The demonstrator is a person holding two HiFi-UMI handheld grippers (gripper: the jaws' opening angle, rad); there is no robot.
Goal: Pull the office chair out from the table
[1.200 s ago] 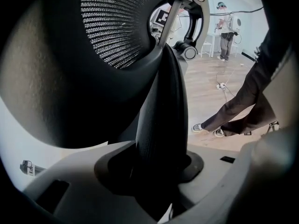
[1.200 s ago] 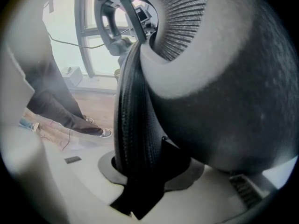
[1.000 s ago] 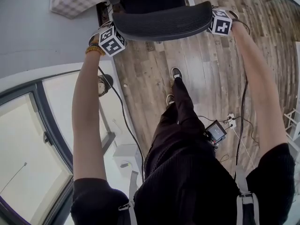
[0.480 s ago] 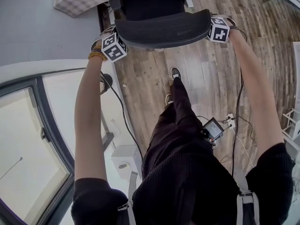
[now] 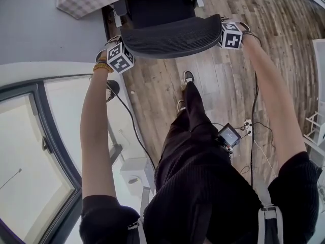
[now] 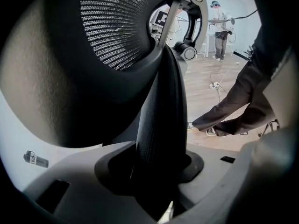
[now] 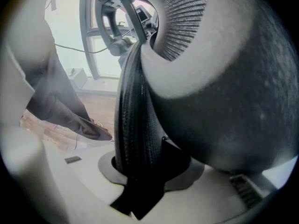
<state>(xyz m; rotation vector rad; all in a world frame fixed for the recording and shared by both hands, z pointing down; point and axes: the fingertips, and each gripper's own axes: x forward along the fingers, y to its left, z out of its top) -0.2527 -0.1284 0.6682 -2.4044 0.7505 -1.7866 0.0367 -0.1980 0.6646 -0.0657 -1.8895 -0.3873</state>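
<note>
Mid-pull, with left gripper [image 6: 156, 167] and right gripper [image 7: 140, 167] clamped on opposite ends of the back rim of the chair [image 5: 165, 34], close beside the desk [image 5: 45, 29]; next, drawing both evenly away from the desk without twisting or loosening.

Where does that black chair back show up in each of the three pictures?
Head view: chair back at top centre.
Left gripper view: chair back upright in the middle, clamped by the left gripper.
Right gripper view: slightly left of centre, clamped by the right gripper.
Shared: the person's dark trouser leg.
</note>
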